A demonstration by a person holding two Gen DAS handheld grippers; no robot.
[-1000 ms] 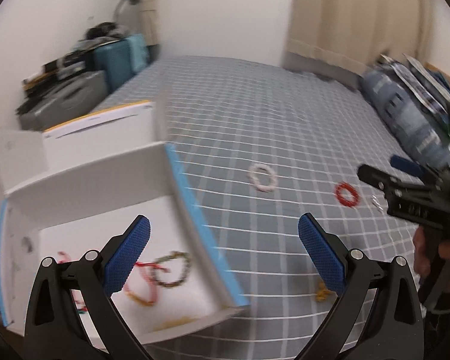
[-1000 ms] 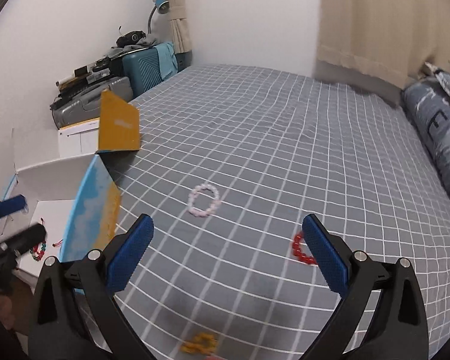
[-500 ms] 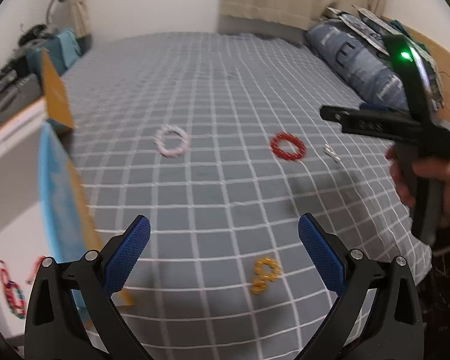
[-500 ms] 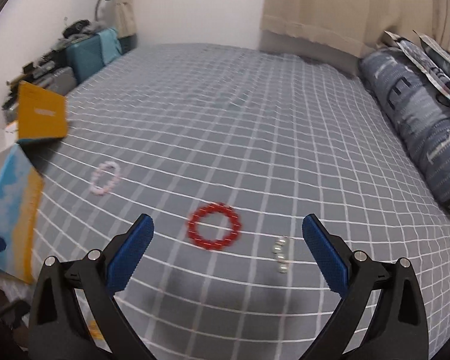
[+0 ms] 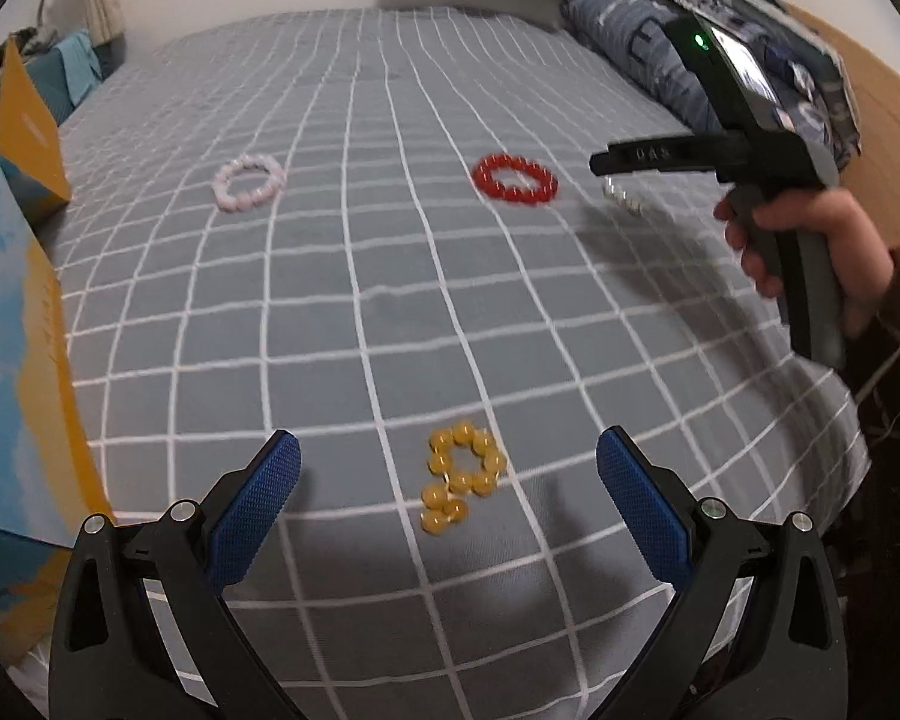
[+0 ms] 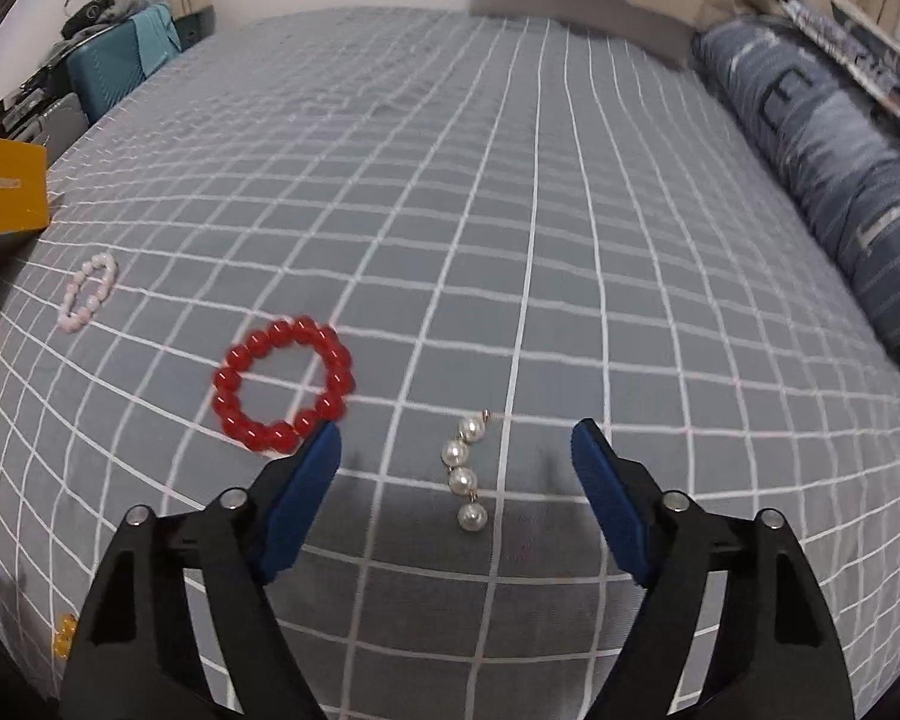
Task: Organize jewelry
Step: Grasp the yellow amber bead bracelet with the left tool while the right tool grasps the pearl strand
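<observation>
Left wrist view shows the left gripper (image 5: 448, 462) spread wide with nothing between its blue, knurled pads (image 5: 252, 507); a yellow bead bracelet (image 5: 459, 477) lies crumpled on the grey checked bedspread (image 5: 390, 276) between the fingers, untouched. Right wrist view has the right gripper (image 6: 456, 444) equally wide apart and empty, hovering over a short pearl strand (image 6: 467, 474). That strand of four round, glossy pearls on a thin gold-coloured link runs lengthwise away from the camera, leaning slightly right at its far end. A ring of shiny red beads (image 6: 283, 383) lies flat just beside the left pad (image 6: 306, 492). Farther left is a pale pink bead bracelet (image 6: 88, 291), near a blue-and-yellow cardboard box (image 5: 24, 372).
</observation>
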